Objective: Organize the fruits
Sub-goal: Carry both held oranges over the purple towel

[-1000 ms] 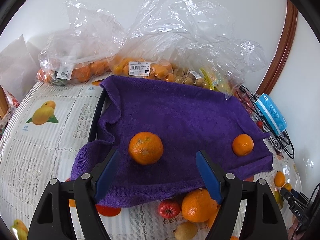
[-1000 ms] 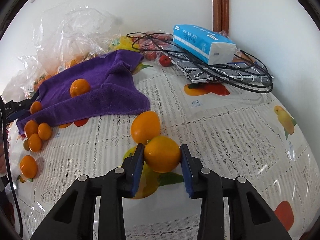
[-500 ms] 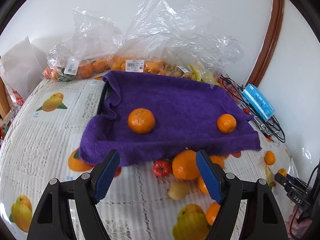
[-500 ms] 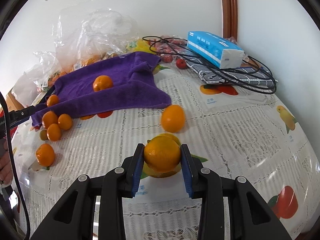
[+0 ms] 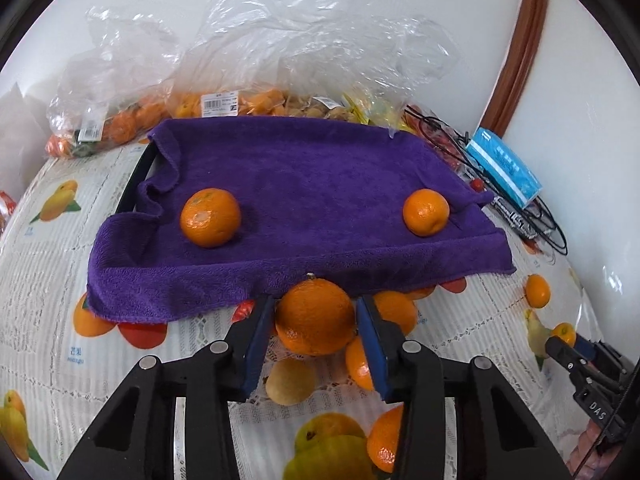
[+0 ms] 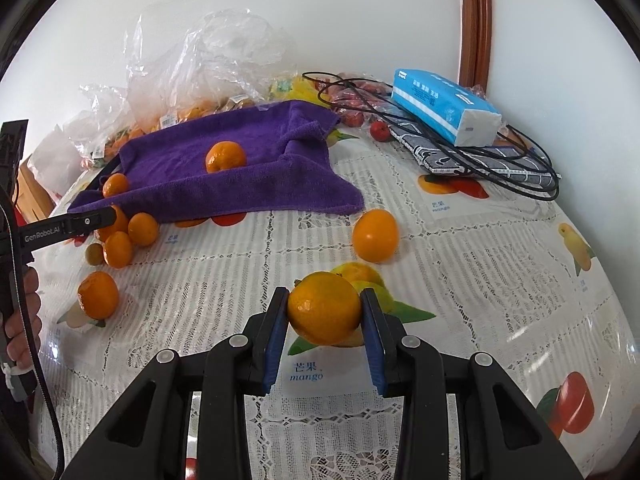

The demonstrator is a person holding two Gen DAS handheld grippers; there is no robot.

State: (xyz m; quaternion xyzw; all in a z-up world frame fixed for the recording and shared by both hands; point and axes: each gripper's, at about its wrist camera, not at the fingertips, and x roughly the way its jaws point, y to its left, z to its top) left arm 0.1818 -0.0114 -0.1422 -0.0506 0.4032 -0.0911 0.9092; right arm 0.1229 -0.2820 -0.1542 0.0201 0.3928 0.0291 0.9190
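Observation:
My left gripper (image 5: 316, 322) is shut on a large orange (image 5: 314, 316) just in front of the purple towel (image 5: 304, 184), among several loose oranges and a small brown fruit (image 5: 290, 380). Two oranges lie on the towel, one at the left (image 5: 210, 218) and one at the right (image 5: 426, 212). My right gripper (image 6: 325, 314) is shut on a yellow-orange citrus (image 6: 325, 313), held above the tablecloth. Another citrus (image 6: 375, 235) lies on the cloth beyond it. The towel (image 6: 240, 160) lies far left in the right wrist view.
Plastic bags of fruit (image 5: 224, 104) stand behind the towel. A blue tissue pack (image 6: 444, 106), black cables (image 6: 500, 168) and small red fruits (image 6: 379, 130) lie at the back right. Several oranges (image 6: 120, 240) cluster at the towel's left edge.
My left gripper moved forward and closed on the large orange in front of the towel. My right gripper lifted back a little with its citrus still held.

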